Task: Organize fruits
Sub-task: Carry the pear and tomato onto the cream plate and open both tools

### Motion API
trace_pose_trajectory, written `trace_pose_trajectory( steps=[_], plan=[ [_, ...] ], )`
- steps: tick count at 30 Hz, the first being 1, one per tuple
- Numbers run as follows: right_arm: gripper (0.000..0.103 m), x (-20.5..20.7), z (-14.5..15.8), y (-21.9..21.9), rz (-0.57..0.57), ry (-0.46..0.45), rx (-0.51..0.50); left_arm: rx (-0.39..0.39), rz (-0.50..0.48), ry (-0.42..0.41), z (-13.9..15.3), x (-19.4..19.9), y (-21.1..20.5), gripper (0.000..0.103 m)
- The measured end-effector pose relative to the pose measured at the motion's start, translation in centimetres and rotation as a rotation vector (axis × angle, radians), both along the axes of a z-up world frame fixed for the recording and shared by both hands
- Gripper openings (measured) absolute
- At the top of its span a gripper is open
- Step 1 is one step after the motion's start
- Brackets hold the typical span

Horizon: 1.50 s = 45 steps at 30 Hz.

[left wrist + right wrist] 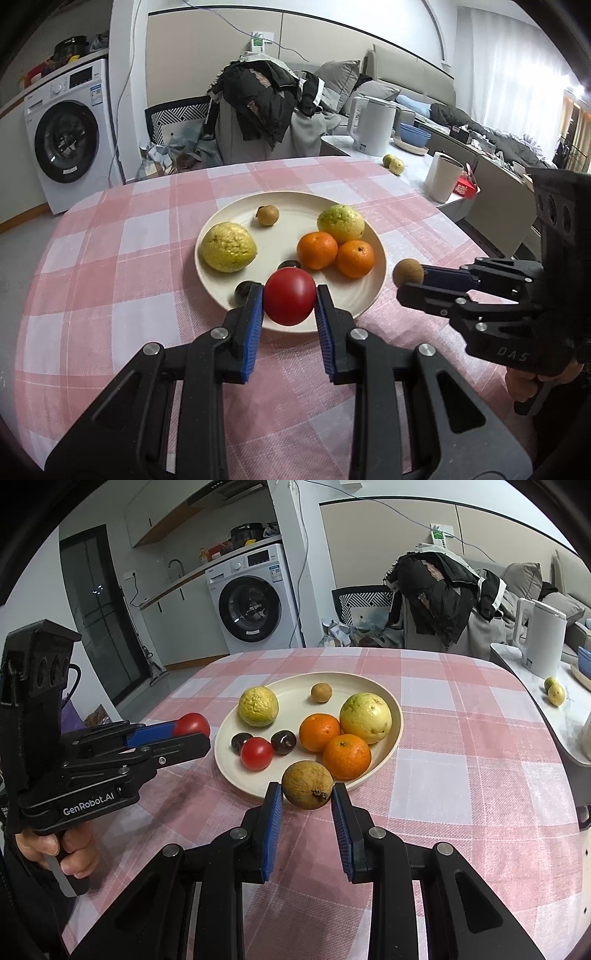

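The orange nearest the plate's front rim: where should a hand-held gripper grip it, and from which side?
Grip the front orange across its widest middle, coming from above: the other orange and a guava touch its far side, and the plate rim blocks a low approach.

Glossy smooth tomato (290, 301); rough matt brown fruit (307, 789); woven cloth tablecloth (122, 258); matt plate (221, 295), lower centre.
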State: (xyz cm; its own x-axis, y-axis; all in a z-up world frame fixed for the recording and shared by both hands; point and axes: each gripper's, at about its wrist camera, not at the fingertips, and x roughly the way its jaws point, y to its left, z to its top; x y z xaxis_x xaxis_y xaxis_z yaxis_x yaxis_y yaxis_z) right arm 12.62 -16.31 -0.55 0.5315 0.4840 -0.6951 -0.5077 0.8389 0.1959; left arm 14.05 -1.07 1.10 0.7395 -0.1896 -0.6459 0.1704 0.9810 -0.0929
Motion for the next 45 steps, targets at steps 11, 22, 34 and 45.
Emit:
trace_pose_trajectory(
  steps=[11,22,34,45],
  plan=[
    [0.028,1.1,-0.3,1.0,0.004,0.003,-0.02,0.017,-0.02,0.002,-0.1,1.3,-1.4,0.025],
    [0.028,1.8,-0.4,1.2,0.005,0.018,-0.002,0.025,-0.03,0.016,-1.2,2.4,-2.5,0.025],
    [0.028,1.9,-1.1,1.7,0.004,0.033,-0.029,0.022,-0.034,0.047,-2.9,3.0,-2.5,0.025],
    [0.052,0.9,-0.6,1.0,-0.032,-0.006,-0.072,0.042,-0.014,0.012,-2.2,1.9,-2.4,0.032]
  ],
)
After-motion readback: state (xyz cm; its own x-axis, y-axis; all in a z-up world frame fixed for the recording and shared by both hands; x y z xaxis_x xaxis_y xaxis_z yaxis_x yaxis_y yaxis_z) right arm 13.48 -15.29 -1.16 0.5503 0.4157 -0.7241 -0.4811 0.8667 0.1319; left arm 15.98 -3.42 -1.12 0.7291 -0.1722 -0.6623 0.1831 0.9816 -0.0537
